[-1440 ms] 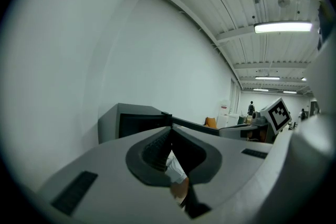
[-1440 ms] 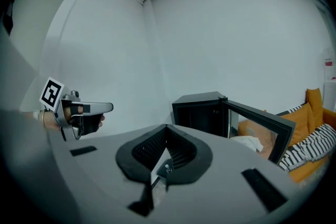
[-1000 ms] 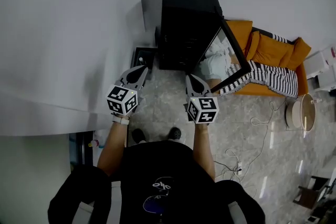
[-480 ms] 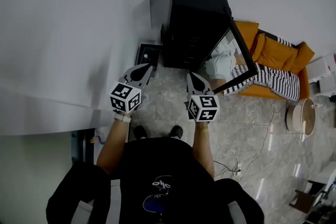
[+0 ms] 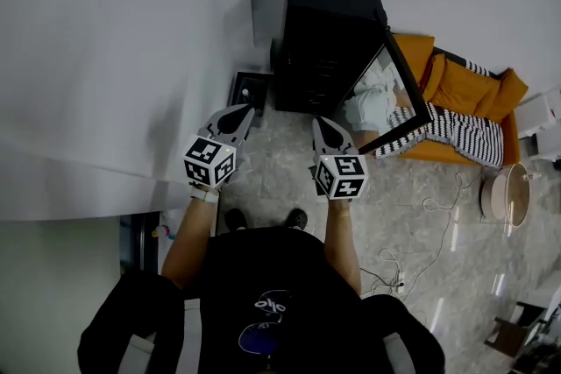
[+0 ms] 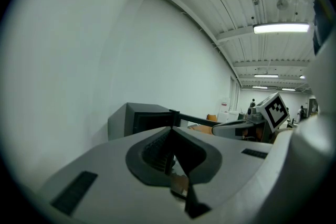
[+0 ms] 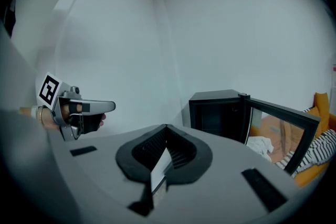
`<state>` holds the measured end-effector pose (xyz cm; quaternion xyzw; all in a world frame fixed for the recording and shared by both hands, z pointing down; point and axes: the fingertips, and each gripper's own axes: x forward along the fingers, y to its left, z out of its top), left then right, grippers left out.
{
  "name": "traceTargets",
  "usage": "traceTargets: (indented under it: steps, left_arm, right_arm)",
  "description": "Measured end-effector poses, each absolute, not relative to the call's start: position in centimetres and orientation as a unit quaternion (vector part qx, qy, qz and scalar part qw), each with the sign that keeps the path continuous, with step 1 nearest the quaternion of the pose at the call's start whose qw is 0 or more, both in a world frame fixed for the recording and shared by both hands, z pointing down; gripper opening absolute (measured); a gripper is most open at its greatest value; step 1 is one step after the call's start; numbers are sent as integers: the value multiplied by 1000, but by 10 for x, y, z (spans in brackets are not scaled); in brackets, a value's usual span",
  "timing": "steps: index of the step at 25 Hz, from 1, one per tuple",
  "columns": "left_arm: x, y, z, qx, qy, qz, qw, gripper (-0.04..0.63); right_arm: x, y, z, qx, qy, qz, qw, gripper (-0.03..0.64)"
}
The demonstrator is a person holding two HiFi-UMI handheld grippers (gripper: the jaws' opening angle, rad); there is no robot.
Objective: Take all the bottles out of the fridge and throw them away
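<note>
Two hand-held grippers are hovering side by side, the left hand-held gripper [image 5: 235,116] and the right hand-held gripper [image 5: 324,129], each showing its jaws pressed together with nothing between them. Just ahead of both, the black fridge [image 5: 320,31] is sitting on the floor, its glass door [image 5: 396,92] hanging open beyond the right one. No bottles are showing: the inside is reading as plain dark, so they are probably lying ahead of and below the tips. Doing this step well likely means spreading one pair of jaws before reaching in, coming in low and level, and keeping clear of the door's edge.
</note>
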<state>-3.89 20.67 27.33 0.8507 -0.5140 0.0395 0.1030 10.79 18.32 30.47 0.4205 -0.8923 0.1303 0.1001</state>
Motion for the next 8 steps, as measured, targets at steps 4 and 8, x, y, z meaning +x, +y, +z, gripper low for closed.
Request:
traceTargets:
  steps: [4, 8]
  left_arm:
    - [-34, 206, 272, 851, -514, 41, 101, 6]
    - [-26, 208, 271, 854, -509, 43, 98, 6]
  right_arm:
    - [111, 183, 304, 418, -894, 129, 99, 8]
    - [116, 186, 304, 419, -893, 132, 97, 8]
